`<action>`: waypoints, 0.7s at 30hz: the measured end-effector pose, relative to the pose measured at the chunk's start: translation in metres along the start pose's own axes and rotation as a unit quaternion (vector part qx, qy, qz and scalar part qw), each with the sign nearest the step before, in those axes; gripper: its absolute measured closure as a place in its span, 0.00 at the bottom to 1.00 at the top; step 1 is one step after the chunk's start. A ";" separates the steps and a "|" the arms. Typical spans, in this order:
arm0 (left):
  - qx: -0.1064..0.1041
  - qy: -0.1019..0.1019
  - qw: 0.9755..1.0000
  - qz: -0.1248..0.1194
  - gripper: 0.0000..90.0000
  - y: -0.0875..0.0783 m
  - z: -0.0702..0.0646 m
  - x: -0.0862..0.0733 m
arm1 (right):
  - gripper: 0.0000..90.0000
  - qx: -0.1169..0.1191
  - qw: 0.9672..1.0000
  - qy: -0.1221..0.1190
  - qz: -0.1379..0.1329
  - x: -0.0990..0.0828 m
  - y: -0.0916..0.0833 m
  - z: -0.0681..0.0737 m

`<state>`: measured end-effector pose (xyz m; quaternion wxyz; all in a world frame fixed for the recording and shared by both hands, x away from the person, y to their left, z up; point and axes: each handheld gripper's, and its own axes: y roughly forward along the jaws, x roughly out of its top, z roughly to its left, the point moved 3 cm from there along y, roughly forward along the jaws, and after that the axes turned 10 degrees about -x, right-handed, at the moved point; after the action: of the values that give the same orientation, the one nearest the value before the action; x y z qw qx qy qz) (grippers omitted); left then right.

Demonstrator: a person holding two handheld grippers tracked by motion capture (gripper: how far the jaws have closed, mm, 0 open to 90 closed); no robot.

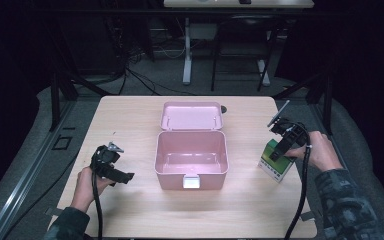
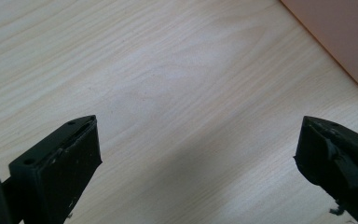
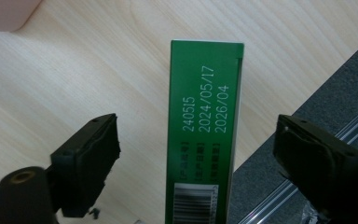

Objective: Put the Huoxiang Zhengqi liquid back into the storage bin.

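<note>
Right gripper point(image 3: 196, 154) jaws gaping around the green carton point(image 3: 204, 135), not pinching. Looks light and crushable, so squeeze the narrow sides gently. Left gripper point(image 2: 198, 154) idle, released.

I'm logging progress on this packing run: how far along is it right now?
Done: the pink box stands open, lid back, nothing inside. In hand: the right gripper straddles the green carton near the table's right edge, jaws apart on either side, pads not yet pressing. The left gripper is open over bare wood. Left, probably: grasp the carton, lift it, place it in the box.
</note>
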<state>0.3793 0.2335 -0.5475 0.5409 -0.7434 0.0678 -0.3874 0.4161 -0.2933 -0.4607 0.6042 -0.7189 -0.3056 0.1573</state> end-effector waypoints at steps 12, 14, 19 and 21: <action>-0.001 -0.004 1.000 0.000 0.00 -0.001 0.001 0.000 | 0.39 -0.007 1.000 -0.011 0.011 0.002 0.006 0.002; -0.002 -0.003 1.000 0.001 0.00 0.000 0.001 -0.001 | 0.46 -0.011 0.999 -0.017 0.024 0.003 0.008 0.002; -0.002 -0.004 1.000 0.001 0.00 -0.001 0.001 -0.001 | 0.52 -0.014 0.999 -0.019 0.028 0.005 0.009 0.004; -0.001 -0.006 1.000 0.000 0.00 -0.001 0.001 -0.001 | 0.55 -0.018 0.999 -0.019 0.026 0.005 0.010 0.004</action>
<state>0.3792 0.2351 -0.5474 0.5408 -0.7460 0.0650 -0.3832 0.4199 -0.2879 -0.4702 0.5807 -0.7342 -0.3016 0.1811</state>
